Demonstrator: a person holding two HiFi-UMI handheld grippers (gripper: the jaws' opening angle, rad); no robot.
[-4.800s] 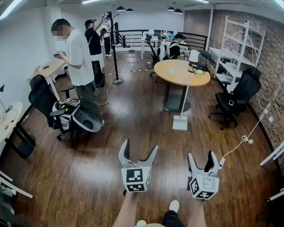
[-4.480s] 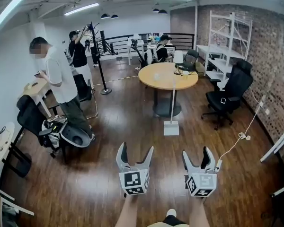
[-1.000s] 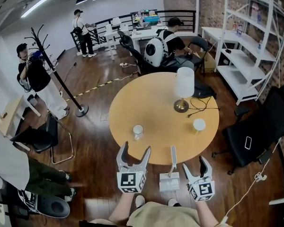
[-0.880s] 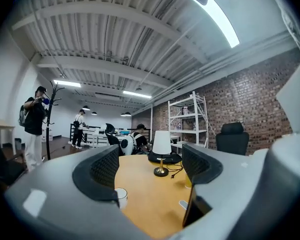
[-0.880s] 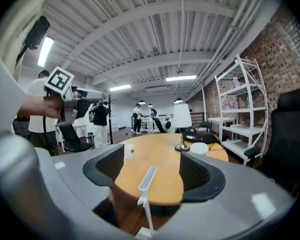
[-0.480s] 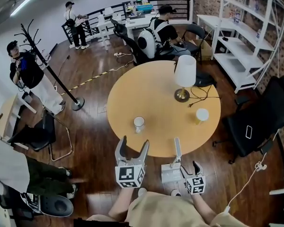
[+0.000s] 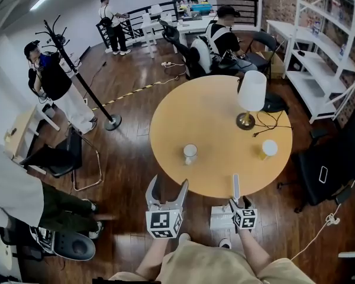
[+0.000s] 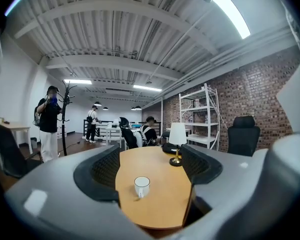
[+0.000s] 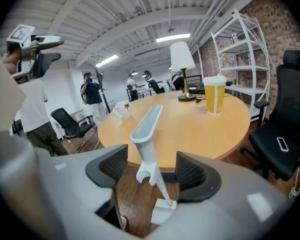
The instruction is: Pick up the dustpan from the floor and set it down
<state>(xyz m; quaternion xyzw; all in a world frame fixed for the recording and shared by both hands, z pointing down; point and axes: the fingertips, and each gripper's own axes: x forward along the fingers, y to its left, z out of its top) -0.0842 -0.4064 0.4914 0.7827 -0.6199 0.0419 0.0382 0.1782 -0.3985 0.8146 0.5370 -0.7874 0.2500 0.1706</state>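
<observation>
The white dustpan [image 7: 221, 219] stands on the wood floor at the near edge of the round table, its long handle [image 7: 235, 188] pointing up. In the right gripper view the handle [image 9: 146, 131] rises between the jaws from the pan [image 9: 163, 215] below. My right gripper [image 7: 241, 205] is low around that handle and its jaws are closing; a gap still shows on each side, so the pads are not pressing on it. My left gripper [image 7: 167, 189] hangs open to the left, aimed level over the table, with nothing between its fingers [image 8: 106, 170].
The yellow round table [image 7: 219, 120] carries a white mug [image 7: 190, 153], a lamp [image 7: 250, 99] and a yellow cup [image 7: 268, 149]. A black office chair [image 7: 334, 167] stands to the right. At the left are a coat stand [image 7: 83, 81] and another chair [image 7: 59, 158], with people there and beyond the table.
I have crossed the room to the round table. In the last second my right gripper has sunk beside the dustpan handle and its jaws have narrowed. The left gripper has dropped a little.
</observation>
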